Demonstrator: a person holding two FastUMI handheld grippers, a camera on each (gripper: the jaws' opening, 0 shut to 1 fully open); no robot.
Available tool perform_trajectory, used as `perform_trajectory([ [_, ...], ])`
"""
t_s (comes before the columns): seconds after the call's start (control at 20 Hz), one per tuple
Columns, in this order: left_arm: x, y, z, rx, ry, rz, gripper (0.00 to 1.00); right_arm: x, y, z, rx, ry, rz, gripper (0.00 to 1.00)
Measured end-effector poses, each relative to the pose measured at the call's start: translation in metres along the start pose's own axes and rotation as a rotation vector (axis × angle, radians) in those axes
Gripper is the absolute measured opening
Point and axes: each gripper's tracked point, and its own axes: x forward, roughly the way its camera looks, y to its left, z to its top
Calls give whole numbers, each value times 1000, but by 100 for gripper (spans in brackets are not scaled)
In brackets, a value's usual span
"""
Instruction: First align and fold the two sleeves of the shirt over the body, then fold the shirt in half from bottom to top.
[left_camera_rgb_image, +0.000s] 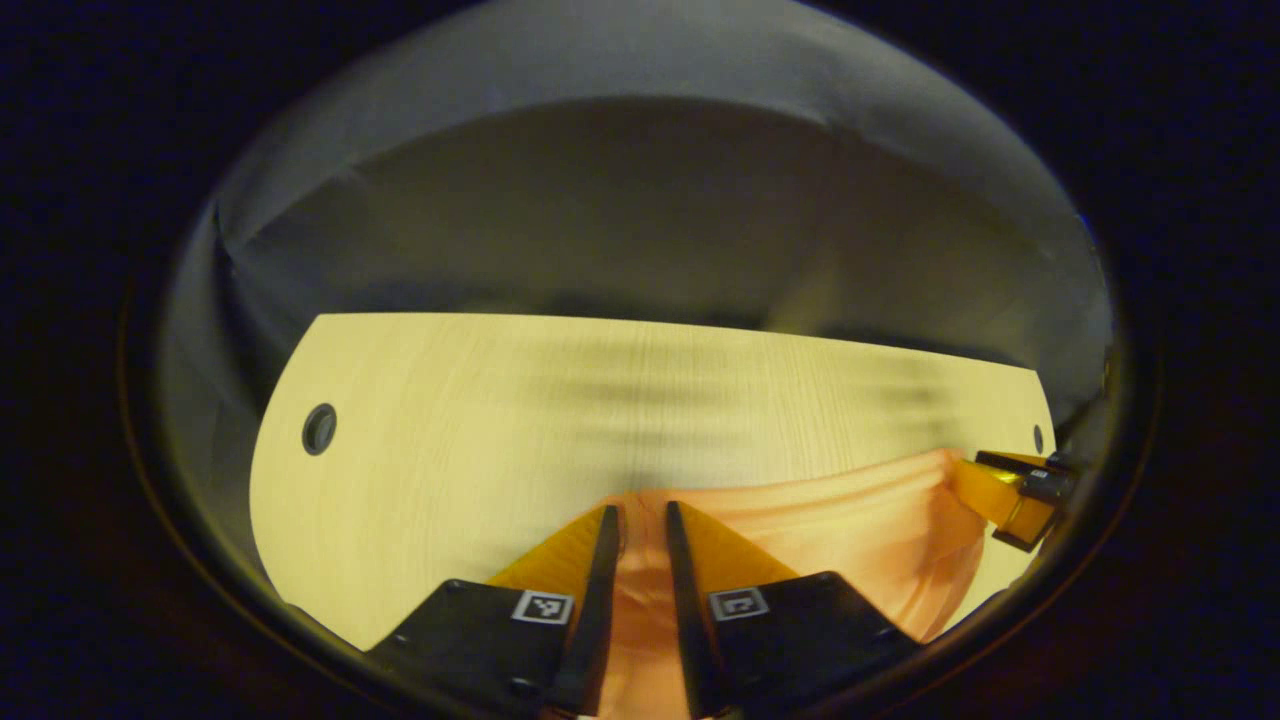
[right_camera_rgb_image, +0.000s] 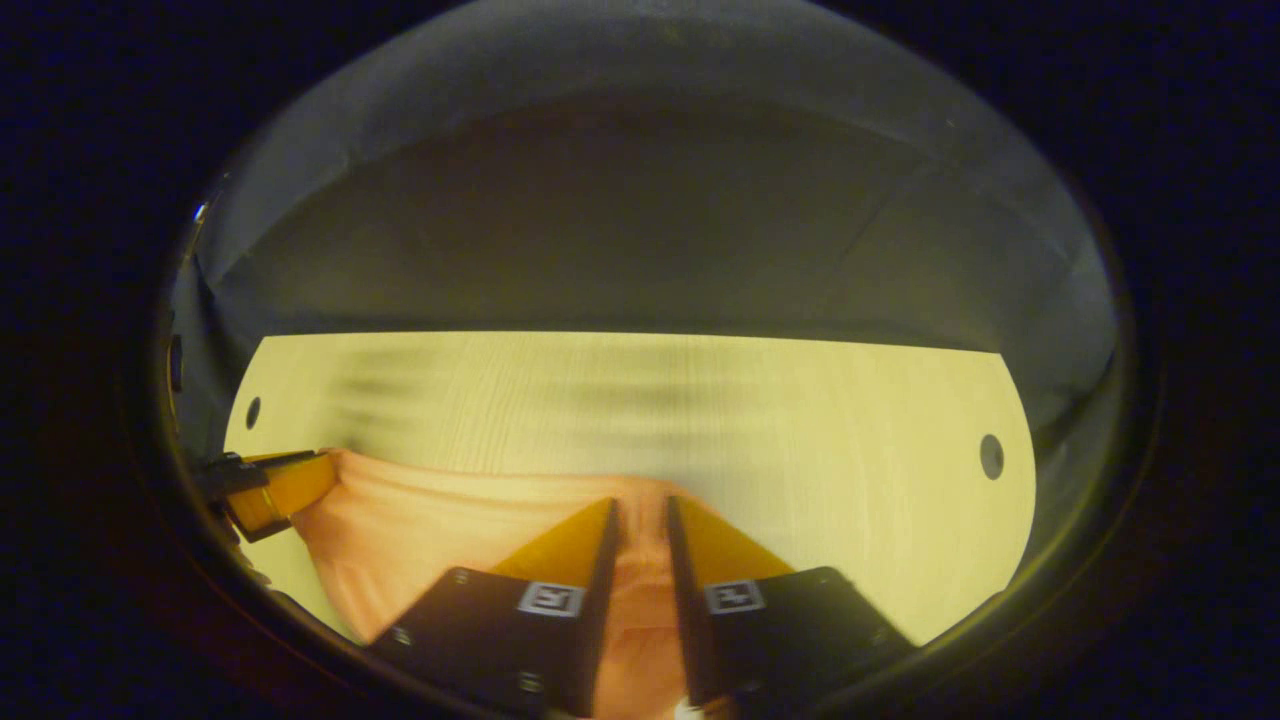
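Note:
A peach-orange shirt (left_camera_rgb_image: 850, 530) hangs stretched between the two grippers above a pale wooden table (left_camera_rgb_image: 480, 420). In the left gripper view, my left gripper (left_camera_rgb_image: 640, 515) is shut on a bunched edge of the shirt, cloth filling the narrow gap between its fingers. The right gripper (left_camera_rgb_image: 1015, 495) shows at the far right of that view, holding the other end of the same edge. In the right gripper view, my right gripper (right_camera_rgb_image: 640, 510) is shut on the shirt (right_camera_rgb_image: 430, 520) as well, and the left gripper (right_camera_rgb_image: 275, 490) shows at the far left, gripping the cloth.
The table (right_camera_rgb_image: 800, 430) has round cable holes near its corners (left_camera_rgb_image: 319, 428) (right_camera_rgb_image: 991, 456). Its far edge meets the dark booth wall (left_camera_rgb_image: 640, 220). Bare tabletop lies beyond the shirt.

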Motion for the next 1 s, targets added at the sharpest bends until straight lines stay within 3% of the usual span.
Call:
perform_trajectory([
  [0.05, -2, -2, 3, 5, -6, -2, 47, -4, -1, 3, 6, -4, 2, 62],
  [0.25, -19, -7, 12, 11, -31, -19, 92, -23, -4, 12, 13, -44, -1, 62],
  [0.55, -107, -22, 37, 2, -203, -83, 88, -106, 2, 32, 24, -213, 30, 62],
  [1.0, -337, -37, 50, 34, -476, -149, 88, -286, 12, 22, 2, -472, 35, 62],
])
